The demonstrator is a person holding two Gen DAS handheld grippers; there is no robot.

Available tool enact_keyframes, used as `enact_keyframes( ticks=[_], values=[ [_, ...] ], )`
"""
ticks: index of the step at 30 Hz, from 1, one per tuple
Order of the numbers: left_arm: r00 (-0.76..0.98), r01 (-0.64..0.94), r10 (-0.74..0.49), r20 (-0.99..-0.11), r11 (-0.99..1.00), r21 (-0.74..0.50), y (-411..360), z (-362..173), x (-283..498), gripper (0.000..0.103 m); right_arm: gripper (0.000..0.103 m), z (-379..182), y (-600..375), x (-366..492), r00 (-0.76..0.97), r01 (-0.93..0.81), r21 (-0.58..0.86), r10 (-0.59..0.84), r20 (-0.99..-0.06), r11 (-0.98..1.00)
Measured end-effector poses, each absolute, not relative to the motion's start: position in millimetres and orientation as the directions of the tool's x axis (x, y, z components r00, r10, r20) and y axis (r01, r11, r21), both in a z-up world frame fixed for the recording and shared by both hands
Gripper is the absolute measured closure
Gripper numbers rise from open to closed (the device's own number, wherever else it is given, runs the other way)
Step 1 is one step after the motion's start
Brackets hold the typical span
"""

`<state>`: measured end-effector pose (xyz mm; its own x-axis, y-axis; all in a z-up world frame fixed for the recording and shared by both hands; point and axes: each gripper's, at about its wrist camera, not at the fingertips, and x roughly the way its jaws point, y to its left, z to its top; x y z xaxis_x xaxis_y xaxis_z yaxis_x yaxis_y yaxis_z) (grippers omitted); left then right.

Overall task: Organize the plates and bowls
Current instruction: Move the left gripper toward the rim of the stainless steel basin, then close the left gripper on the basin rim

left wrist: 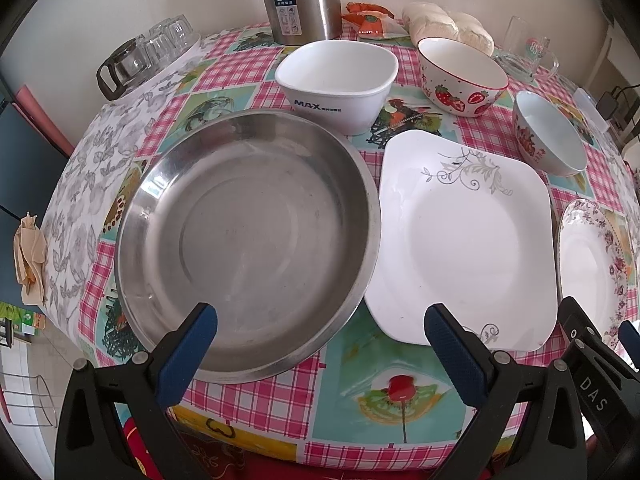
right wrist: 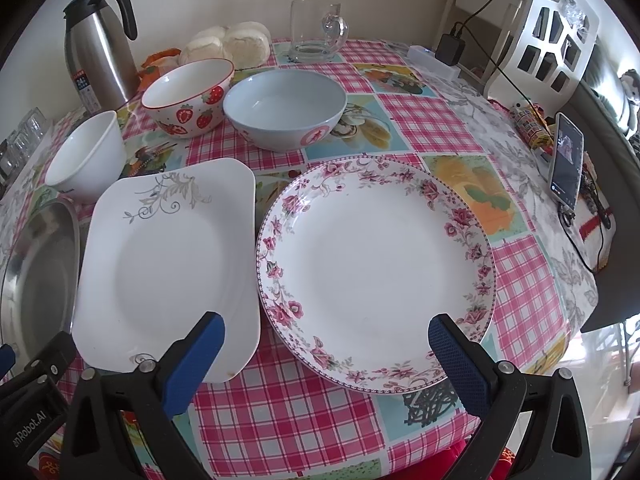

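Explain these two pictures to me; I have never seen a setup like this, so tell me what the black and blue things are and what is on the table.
They are two hand-held grippers, each with a camera looking along its blue-padded fingers. One picture is from the left gripper, the other from the right gripper. Both are open and hold nothing. On the checked tablecloth lie a steel pan, a square white plate and a floral round plate. Behind them stand a white bowl, a strawberry bowl and a pale blue bowl, with a steel thermos at the back.
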<state>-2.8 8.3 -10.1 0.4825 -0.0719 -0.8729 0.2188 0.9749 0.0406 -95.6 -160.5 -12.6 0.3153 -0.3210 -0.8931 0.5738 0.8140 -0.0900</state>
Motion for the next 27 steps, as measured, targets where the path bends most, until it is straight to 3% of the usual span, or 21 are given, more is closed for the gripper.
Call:
enact_keyframes(
  ticks=[10, 18, 27],
  values=[
    [0.484, 0.179, -0.05, -0.874, 0.983, 0.043, 22.7, -3.0, 3.8, 0.0, 0.0, -15.0, -153.4, -90.8, 0.346, 0.561, -0.06, -0.3, -0.889, 0.825],
    [0.476, -0.017, -0.139, -0.869, 0.986, -0.167, 87.7, 3.3, 25.7, 0.0, 0.0, 1.9, -119.0, -77.8, 0.549, 0.468, 0.106, -0.194, -0.813, 0.877],
    [0.523, -0.186, -0.031, -0.852, 0.971, -0.15, 151.4, 6.0, 42.2, 0.0, 0.0, -5.2, -72.8, -53.5, 0.571, 0.351, 0.089, -0.138, -0.81, 0.932]
  ],
)
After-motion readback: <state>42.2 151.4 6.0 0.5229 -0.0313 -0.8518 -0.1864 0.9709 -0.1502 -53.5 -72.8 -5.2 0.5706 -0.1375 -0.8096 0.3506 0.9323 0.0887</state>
